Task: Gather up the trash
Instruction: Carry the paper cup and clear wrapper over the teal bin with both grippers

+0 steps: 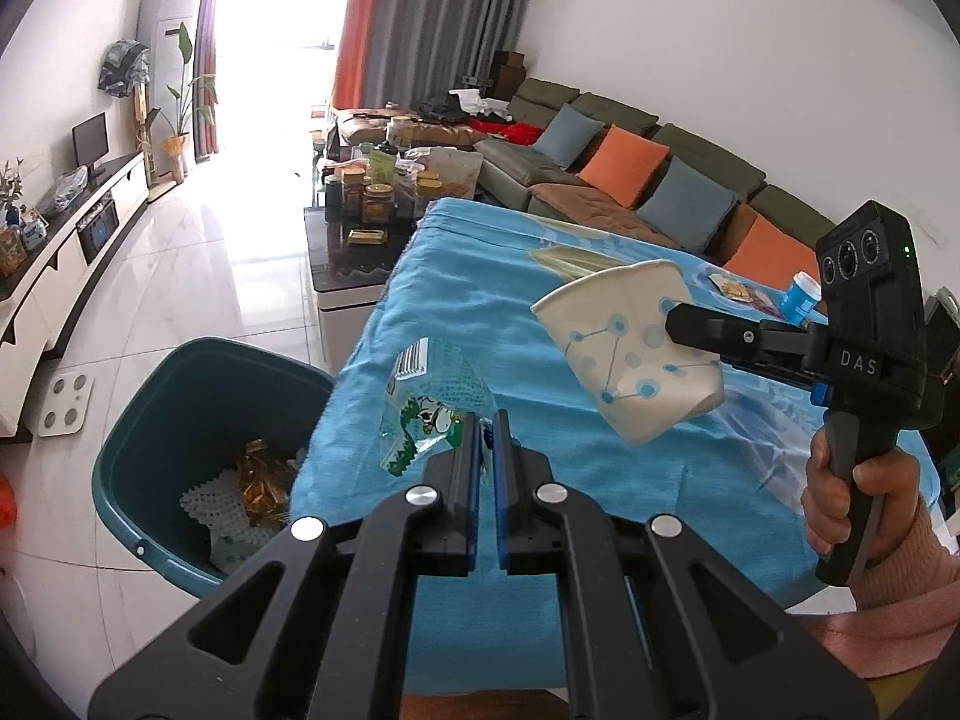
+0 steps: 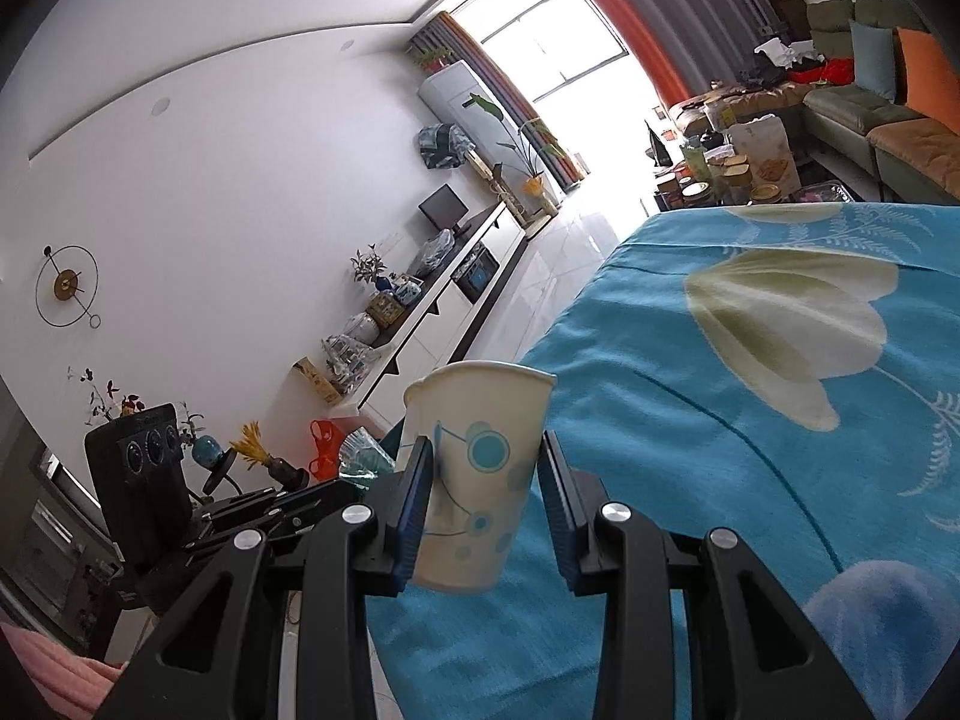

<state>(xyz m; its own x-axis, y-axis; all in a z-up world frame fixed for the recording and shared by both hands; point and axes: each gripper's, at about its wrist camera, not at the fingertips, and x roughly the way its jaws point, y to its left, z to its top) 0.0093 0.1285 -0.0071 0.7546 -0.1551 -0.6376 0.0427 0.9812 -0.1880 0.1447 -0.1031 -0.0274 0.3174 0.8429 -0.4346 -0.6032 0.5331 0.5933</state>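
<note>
Left-wrist view, nearest first: left gripper (image 1: 485,420) is clenched on a clear wrapper (image 1: 433,405) w/ green print and a barcode, pinched by its lower right corner. Wrapper stands up and left from the jaws, long axis roughly vertical, over the left edge of the blue cloth (image 1: 480,300).

Just left and lower sits a teal bin (image 1: 129,450) on the tile floor, mouth open upward. Inside: a white foam net (image 1: 207,507), a gold crinkled wrapper (image 1: 261,483) on it, and something pale near the bottom; can't tell what.

Right side, a hand (image 1: 858,498) in a pink sleeve holds the right gripper (image 1: 678,330), which grasps a paper cup (image 1: 624,348), white w/ blue dots and lines. Cup is off the cloth, tilted, long axis slanted: mouth up-left, base down-right. Fingers press the wall near the base; it looks slightly dented.

Right-wrist view: cup (image 2: 474,480) sits btwn both pads, mouth pointing away from the camera, empty as far as visible.

Farther right on the cloth: a small blue-white bottle (image 1: 801,294) and a flat snack packet (image 1: 735,288).
</note>
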